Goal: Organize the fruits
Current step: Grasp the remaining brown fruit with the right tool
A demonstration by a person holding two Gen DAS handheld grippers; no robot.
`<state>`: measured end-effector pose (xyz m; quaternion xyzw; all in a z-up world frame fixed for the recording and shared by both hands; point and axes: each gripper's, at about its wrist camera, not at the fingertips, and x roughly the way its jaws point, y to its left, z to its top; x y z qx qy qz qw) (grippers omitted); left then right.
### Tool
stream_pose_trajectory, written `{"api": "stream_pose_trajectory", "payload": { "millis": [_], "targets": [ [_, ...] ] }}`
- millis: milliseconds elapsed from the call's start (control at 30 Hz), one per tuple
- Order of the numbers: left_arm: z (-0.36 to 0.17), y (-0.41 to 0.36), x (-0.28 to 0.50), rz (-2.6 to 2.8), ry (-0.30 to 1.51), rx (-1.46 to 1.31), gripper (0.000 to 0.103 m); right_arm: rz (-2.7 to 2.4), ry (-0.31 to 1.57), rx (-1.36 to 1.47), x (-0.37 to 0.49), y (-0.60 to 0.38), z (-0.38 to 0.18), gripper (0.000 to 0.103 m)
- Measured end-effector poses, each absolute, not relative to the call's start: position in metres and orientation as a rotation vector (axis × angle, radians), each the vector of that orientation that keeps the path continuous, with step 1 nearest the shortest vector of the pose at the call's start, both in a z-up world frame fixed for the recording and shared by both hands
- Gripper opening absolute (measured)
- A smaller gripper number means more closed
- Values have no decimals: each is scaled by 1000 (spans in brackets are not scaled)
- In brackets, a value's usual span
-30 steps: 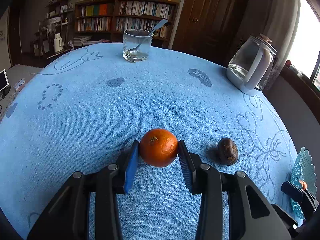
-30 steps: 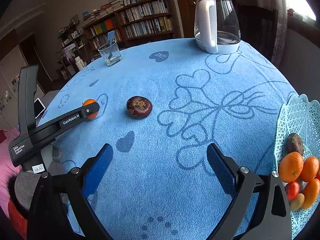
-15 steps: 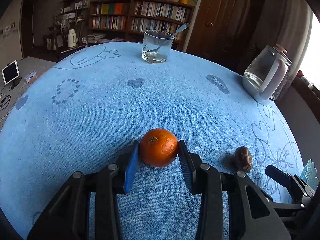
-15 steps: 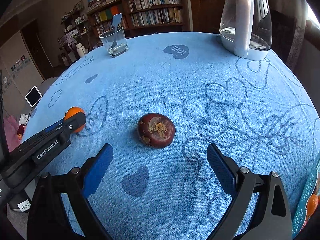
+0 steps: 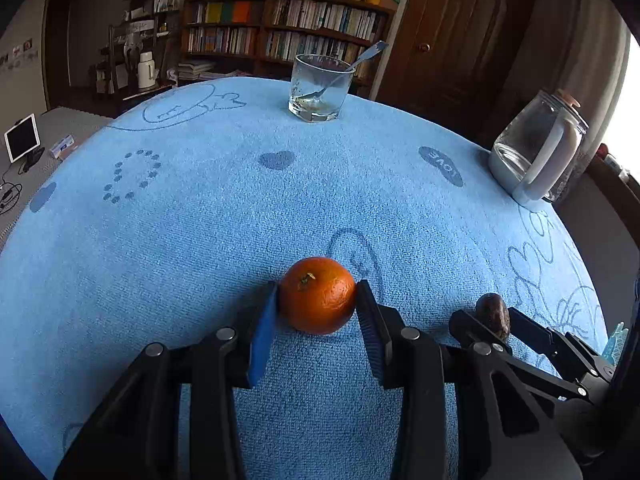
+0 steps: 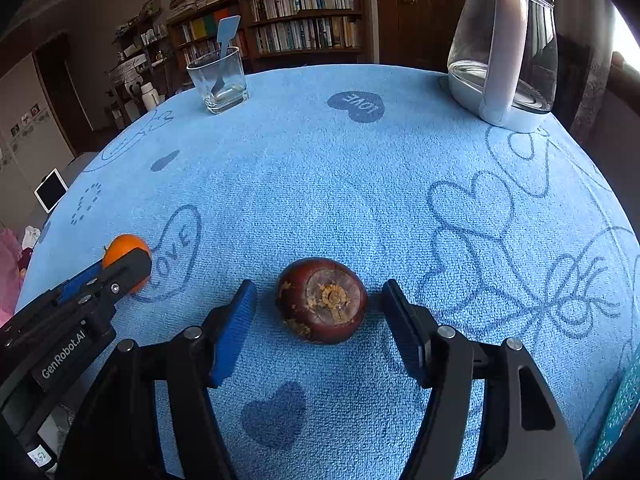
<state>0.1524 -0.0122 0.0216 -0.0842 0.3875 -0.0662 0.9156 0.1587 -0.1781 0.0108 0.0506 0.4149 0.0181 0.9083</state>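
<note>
An orange point(image 5: 317, 295) rests on the blue cloth, and my left gripper point(image 5: 318, 290) is shut on it, with a blue pad pressed against each side. To its right lies a dark brown mangosteen point(image 6: 322, 300), stem scar facing up. My right gripper point(image 6: 320, 289) straddles it with the jaws closing. A narrow gap still shows on each side, so the pads do not touch the fruit. The right wrist view shows the orange point(image 6: 122, 245) behind a left finger. In the left wrist view the mangosteen point(image 5: 493, 314) sits between the right fingers.
A glass with a spoon point(image 5: 320, 88) stands at the far edge of the blue tablecloth point(image 5: 200, 220). A glass kettle point(image 6: 504, 52) stands at the back right. The rim of a teal fruit basket point(image 6: 622, 400) shows at the right edge. Bookshelves and a door lie beyond.
My right gripper moved left from beside the basket to the mangosteen, and its jaws narrowed around the fruit. My left gripper kept its hold on the orange.
</note>
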Motion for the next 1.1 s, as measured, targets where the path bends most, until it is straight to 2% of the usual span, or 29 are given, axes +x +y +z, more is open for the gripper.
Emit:
{"api": "stream_pose_trajectory", "payload": {
  "millis": [167, 233, 733, 1100],
  "targets": [
    [22, -13, 153, -138, 797, -166, 40, 30, 855, 91, 156, -178, 11, 46],
    [22, -13, 152, -138, 797, -166, 40, 26, 855, 94, 154, -179, 12, 45],
    [25, -21, 147, -144, 776, -131, 40, -5, 796, 94, 120, -186, 27, 45],
    [27, -22, 145, -142, 766, -124, 40, 34, 843, 145, 131, -187, 15, 46]
  ]
}}
